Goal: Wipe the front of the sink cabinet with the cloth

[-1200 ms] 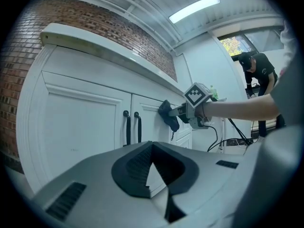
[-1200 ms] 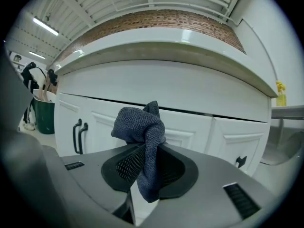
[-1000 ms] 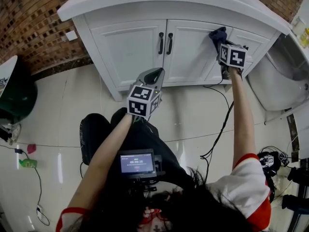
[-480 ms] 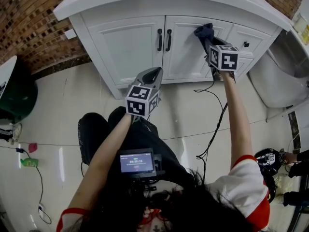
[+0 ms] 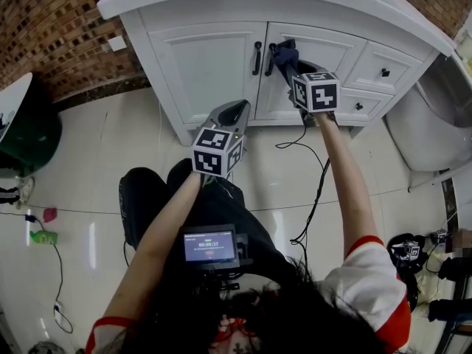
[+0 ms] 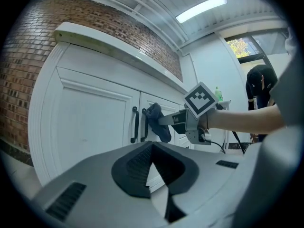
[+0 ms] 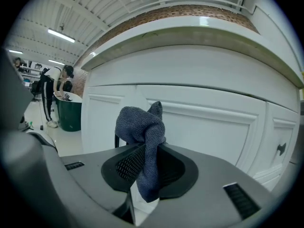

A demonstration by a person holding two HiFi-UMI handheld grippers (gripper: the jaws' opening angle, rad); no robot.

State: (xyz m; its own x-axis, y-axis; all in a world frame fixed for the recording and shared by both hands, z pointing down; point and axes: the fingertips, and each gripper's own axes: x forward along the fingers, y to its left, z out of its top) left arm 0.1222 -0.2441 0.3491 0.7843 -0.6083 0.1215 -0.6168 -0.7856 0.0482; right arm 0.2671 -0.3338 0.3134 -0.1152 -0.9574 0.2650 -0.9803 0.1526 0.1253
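Right claw [image 5: 289, 68] pinching dark blue cloth [image 5: 283, 51] at white sink cabinet [image 5: 199, 65] right door; left claw [image 5: 232, 113] pressed together, empty; wiping likely midway, left door probably remaining

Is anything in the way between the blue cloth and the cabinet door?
No, nothing visible. The right gripper holds the cloth right up at the cabinet door, beside the two black handles. The handles stick out, so the cloth may bump them.

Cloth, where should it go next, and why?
Probably slide the cloth down the right door. The right gripper clamps it near that door's top, beside the handle, so the panel below comes next.
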